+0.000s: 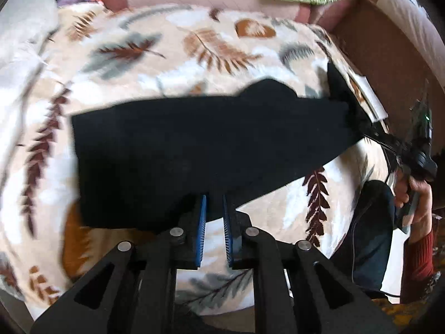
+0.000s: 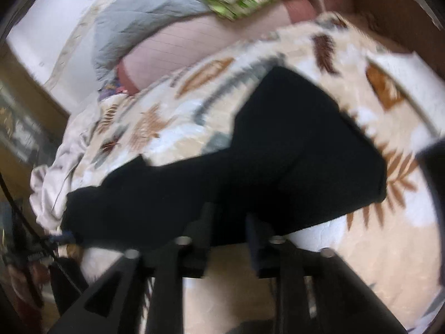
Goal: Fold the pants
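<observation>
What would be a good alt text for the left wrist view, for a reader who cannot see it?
Black pants lie stretched across a leaf-patterned blanket, their near edge between the blue pads of the left gripper. At the far right, the right gripper grips the other end.

Each black hand-held gripper point(image 1: 214, 203) has blue ribbed pads point(image 1: 202, 222) and silver pivot pins.

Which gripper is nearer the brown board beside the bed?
Right. The right gripper grips one end of the pants right beside the brown board; the left gripper holds their near edge over the leaf-print blanket, well away.
</observation>
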